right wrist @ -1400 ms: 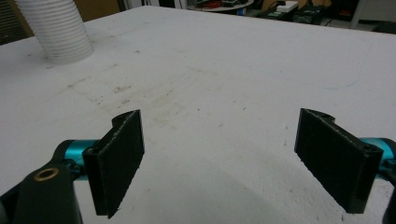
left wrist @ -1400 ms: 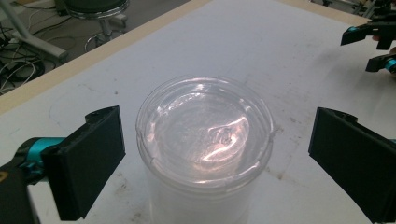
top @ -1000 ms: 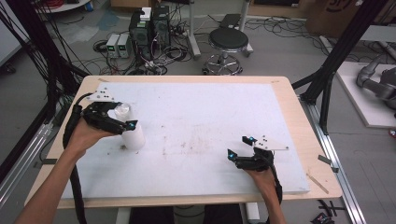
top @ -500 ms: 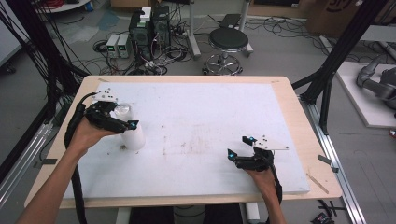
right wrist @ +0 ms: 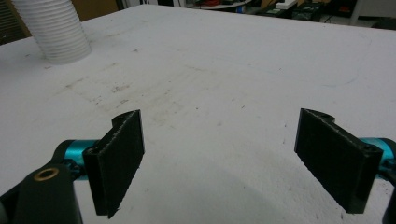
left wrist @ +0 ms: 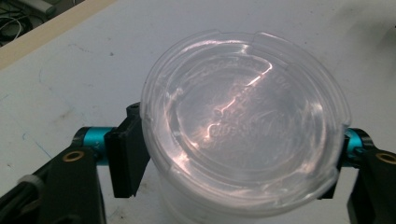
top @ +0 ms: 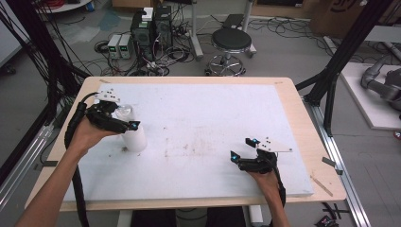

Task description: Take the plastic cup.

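Note:
A white ribbed cup (top: 135,139) with a clear plastic lid (top: 124,112) stands upright at the left of the white board (top: 203,109). My left gripper (top: 125,119) reaches over it from the left; its jaws have just been closing and now sit against the cup's sides just under the lid. In the left gripper view the lid (left wrist: 243,121) covers the cup and the left pad (left wrist: 128,156) touches the wall. My right gripper (top: 242,148) rests low at the front right, open, with nothing between its pads (right wrist: 119,154). The cup (right wrist: 53,28) stands far off in its view.
The board lies on a wooden table (top: 302,123) whose bare edge shows at right and back. Behind the table are a black stool (top: 231,40), electronics boxes (top: 151,28) and cables on the floor. Black frame posts (top: 347,52) stand at the right.
The left gripper's jaws have narrowed around the cup's top. Neither hand has shifted, and the cup stands where it was.

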`<state>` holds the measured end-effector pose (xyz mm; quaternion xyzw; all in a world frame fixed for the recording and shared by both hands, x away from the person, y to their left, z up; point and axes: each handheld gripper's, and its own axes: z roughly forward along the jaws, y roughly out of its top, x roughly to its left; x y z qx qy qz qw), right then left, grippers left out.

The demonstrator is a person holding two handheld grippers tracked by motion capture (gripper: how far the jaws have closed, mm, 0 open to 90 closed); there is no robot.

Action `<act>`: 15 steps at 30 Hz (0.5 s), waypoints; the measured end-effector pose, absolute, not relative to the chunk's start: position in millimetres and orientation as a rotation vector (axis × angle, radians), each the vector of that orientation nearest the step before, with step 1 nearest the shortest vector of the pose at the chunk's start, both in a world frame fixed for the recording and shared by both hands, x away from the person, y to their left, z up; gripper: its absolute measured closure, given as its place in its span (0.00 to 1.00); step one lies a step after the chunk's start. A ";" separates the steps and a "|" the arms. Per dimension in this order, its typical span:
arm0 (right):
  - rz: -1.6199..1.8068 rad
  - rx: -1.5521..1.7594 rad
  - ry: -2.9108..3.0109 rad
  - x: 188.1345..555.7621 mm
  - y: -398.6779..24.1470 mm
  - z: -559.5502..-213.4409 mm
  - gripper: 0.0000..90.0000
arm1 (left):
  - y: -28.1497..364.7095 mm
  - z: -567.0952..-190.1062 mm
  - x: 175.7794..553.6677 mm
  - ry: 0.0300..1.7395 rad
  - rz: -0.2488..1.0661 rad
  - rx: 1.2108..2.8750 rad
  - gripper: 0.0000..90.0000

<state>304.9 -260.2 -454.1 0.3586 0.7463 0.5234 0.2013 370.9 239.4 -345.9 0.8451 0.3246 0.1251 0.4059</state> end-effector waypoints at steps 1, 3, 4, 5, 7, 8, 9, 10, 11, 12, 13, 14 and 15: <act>1.462 1.003 2.085 304.9 -260.2 -454.0 0.18 | 239.3 -346.2 371.0 0.818 0.315 2.130 0.35; 1.462 1.001 2.085 304.9 -260.2 -454.1 0.18 | 239.2 -346.2 371.1 0.822 0.312 2.132 0.36; 1.461 1.003 2.084 304.9 -260.2 -454.0 0.18 | 239.0 -346.2 371.0 0.830 0.309 2.131 0.37; 1.460 1.002 2.085 305.0 -260.2 -454.1 0.18 | 239.0 -346.2 371.0 0.830 0.309 2.131 0.37; 1.460 0.997 2.084 305.3 -260.2 -454.1 0.18 | 238.8 -345.8 370.7 0.832 0.312 2.132 0.38; 1.460 1.002 2.085 305.0 -260.1 -454.1 0.18 | 238.8 -345.9 370.7 0.832 0.311 2.131 0.38; 1.461 1.005 2.086 304.6 -260.1 -454.0 0.18 | 239.0 -345.7 370.6 0.831 0.311 2.133 0.38; 1.462 0.998 2.083 305.1 -260.2 -454.1 0.18 | 239.0 -345.7 370.5 0.832 0.310 2.132 0.38; 1.461 1.006 2.086 304.7 -260.1 -454.0 0.18 | 239.0 -345.6 370.4 0.832 0.310 2.132 0.38; 1.461 1.006 2.086 304.7 -260.1 -454.0 0.18 | 239.0 -345.6 370.4 0.832 0.310 2.132 0.38; 1.461 0.999 2.085 305.1 -260.1 -454.1 0.18 | 239.0 -345.3 370.0 0.834 0.313 2.129 0.38; 1.461 0.999 2.085 305.1 -260.1 -454.1 0.18 | 239.0 -345.3 370.0 0.834 0.313 2.129 0.38; 1.460 0.997 2.084 305.2 -260.2 -454.1 0.18 | 239.1 -345.0 369.9 0.832 0.314 2.126 0.38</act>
